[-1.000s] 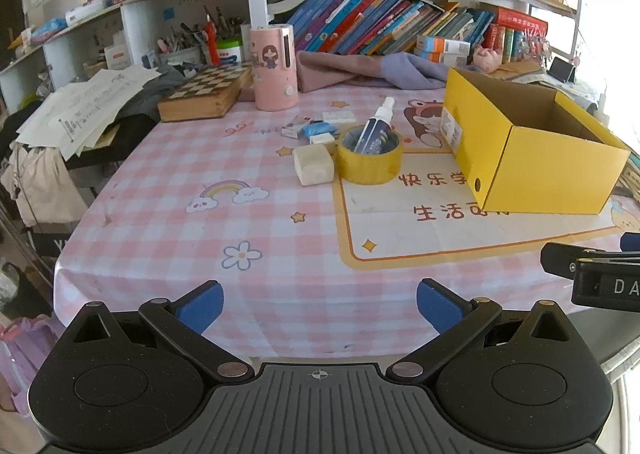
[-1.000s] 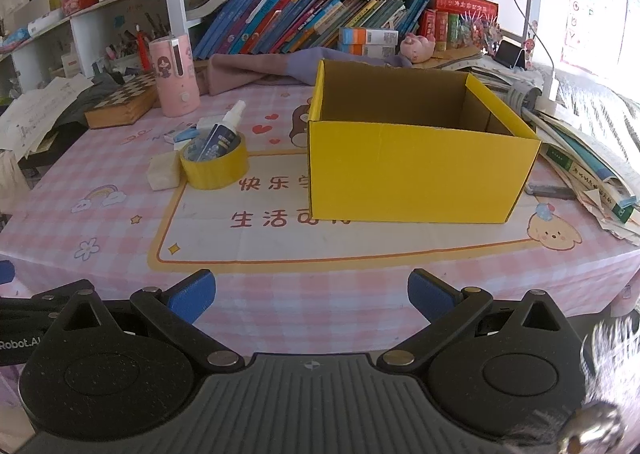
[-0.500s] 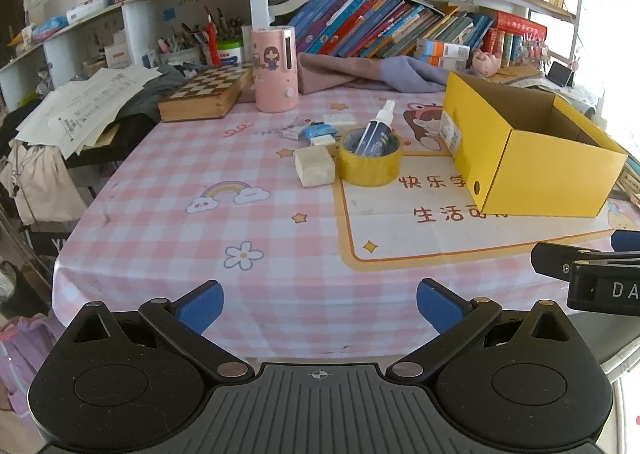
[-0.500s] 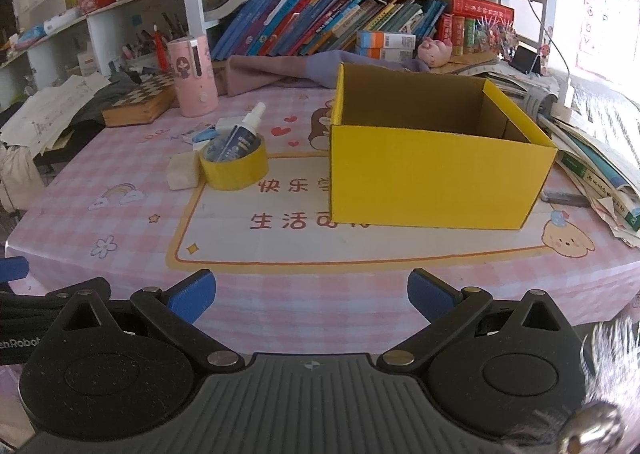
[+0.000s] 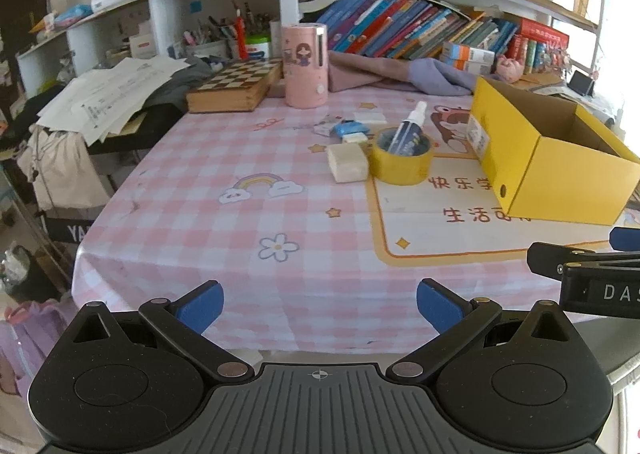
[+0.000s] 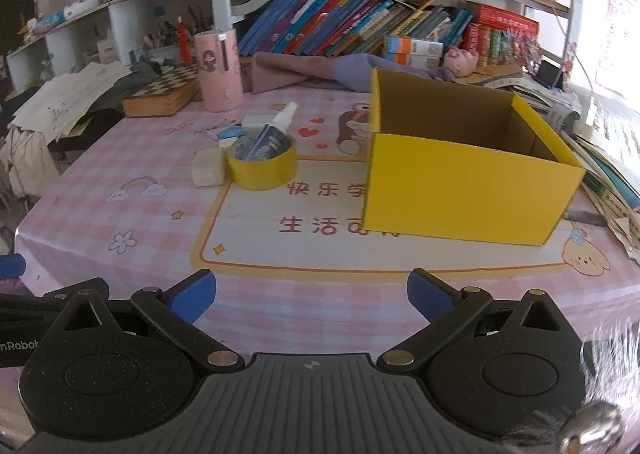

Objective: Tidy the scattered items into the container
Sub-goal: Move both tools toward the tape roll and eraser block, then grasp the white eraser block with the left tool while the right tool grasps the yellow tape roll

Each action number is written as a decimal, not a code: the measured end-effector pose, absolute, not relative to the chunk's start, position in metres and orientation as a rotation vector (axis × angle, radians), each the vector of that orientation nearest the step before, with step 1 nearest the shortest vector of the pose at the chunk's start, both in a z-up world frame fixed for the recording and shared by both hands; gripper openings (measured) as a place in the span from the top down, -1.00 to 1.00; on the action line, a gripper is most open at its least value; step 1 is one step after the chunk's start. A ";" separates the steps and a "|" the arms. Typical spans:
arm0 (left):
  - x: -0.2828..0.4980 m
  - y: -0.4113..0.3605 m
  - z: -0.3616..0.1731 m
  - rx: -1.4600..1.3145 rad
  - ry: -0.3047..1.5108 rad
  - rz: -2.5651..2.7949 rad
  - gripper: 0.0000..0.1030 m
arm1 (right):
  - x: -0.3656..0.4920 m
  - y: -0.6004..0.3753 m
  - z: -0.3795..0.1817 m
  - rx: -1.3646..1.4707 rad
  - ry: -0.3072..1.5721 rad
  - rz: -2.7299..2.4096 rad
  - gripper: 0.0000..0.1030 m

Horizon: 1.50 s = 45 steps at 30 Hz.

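An open yellow cardboard box (image 5: 556, 170) (image 6: 468, 190) stands on the pink checked tablecloth at the right. Left of it lies a yellow tape roll (image 5: 402, 162) (image 6: 262, 168) with a small spray bottle (image 5: 408, 126) (image 6: 276, 130) leaning in it. A cream block (image 5: 347, 163) (image 6: 208, 172) touches the roll's left side. Small blue and white packets (image 5: 352, 129) (image 6: 236, 130) lie just behind. My left gripper (image 5: 320, 304) is open and empty at the table's near edge. My right gripper (image 6: 311, 294) is open and empty, also at the near edge, in front of the box.
A pink cylinder (image 5: 305, 66) and a wooden chess box (image 5: 236, 86) stand at the back. Cloth (image 5: 400, 74) lies behind the box. Shelves of books line the wall. Papers and books pile up right of the box (image 6: 608, 174). The right gripper shows in the left view (image 5: 592, 274).
Both grippers have drawn back and risen slightly, so the table looks a little farther away. Nothing on the table has moved.
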State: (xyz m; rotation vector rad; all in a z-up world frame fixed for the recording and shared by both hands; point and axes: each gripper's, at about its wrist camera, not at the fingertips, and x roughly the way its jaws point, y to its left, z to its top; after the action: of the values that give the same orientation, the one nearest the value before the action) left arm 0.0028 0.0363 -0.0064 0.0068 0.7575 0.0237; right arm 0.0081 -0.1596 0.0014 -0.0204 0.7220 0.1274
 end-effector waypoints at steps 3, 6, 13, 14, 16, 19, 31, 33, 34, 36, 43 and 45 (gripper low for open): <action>0.002 0.040 -0.006 0.002 0.759 0.035 -1.00 | 0.010 -0.154 0.002 -0.024 0.720 0.151 -1.00; 0.002 0.044 -0.007 -0.001 0.762 0.045 -1.00 | 0.011 -0.151 0.002 -0.021 0.718 0.160 -1.00; 0.003 0.051 -0.009 -0.008 0.768 0.067 -1.00 | 0.016 -0.142 0.002 0.000 0.718 0.204 -1.00; 0.004 0.052 -0.009 -0.008 0.768 0.069 -1.00 | 0.017 -0.140 0.002 0.001 0.719 0.211 -1.00; 0.005 0.053 -0.010 -0.009 0.771 0.072 -1.00 | 0.020 -0.139 0.003 0.009 0.725 0.223 -1.00; 0.008 0.054 -0.011 -0.010 0.774 0.069 -1.00 | 0.025 -0.137 0.002 0.022 0.733 0.227 -1.00; 0.039 0.051 -0.017 -0.025 0.778 0.006 -1.00 | 0.057 -0.129 -0.003 -0.025 0.729 0.240 -0.79; 0.047 0.049 -0.018 -0.021 0.783 0.001 -1.00 | 0.066 -0.128 -0.005 -0.035 0.731 0.240 -0.79; 0.051 0.049 -0.019 -0.018 0.785 0.000 -1.00 | 0.071 -0.128 -0.005 -0.036 0.732 0.239 -0.79; 0.060 0.048 -0.019 -0.013 0.787 0.000 -1.00 | 0.082 -0.128 -0.006 -0.038 0.735 0.239 -0.78; 0.092 0.045 -0.024 -0.002 0.805 0.003 -1.00 | 0.116 -0.123 -0.009 -0.049 0.743 0.262 -0.78; 0.100 0.045 -0.026 -0.004 0.810 0.002 -1.00 | 0.126 -0.122 -0.010 -0.052 0.746 0.270 -0.78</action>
State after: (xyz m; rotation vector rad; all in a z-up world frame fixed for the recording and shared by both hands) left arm 0.1002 0.0447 -0.0257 -0.0037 0.8098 0.0017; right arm 0.1257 -0.1218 -0.0100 -0.0523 0.7465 0.2697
